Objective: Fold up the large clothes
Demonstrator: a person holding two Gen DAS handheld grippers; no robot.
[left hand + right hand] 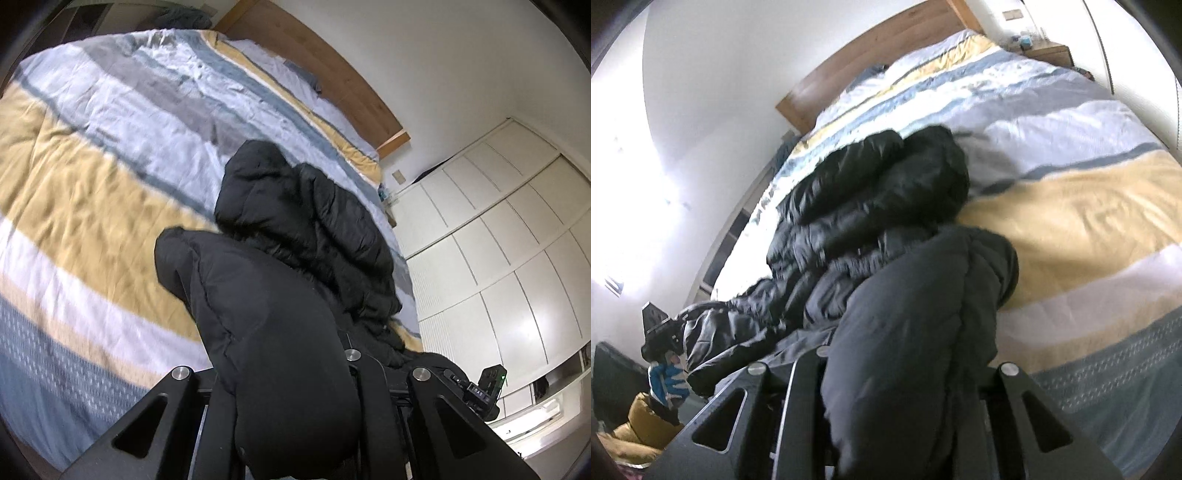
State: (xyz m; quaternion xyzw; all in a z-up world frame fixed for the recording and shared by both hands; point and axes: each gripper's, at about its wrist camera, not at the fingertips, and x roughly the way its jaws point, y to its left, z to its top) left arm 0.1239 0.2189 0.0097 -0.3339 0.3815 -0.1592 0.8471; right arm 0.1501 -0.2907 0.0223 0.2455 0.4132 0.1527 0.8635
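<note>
Your left gripper (295,406) has its fingers clamped on a thick fold of the black puffer jacket (295,229), which bulges up from six o'clock. The rest of the jacket lies bunched on the striped duvet (92,166), running toward one o'clock. White wardrobe doors (498,240) fill three o'clock; the wooden headboard (332,62) sits at twelve.

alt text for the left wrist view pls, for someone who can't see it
The left gripper is shut on a thick fold of a black puffy coat, the rest of which lies heaped on a bed with a yellow, white, grey and blue striped cover. Behind are a wooden headboard and white wardrobe doors.
</note>
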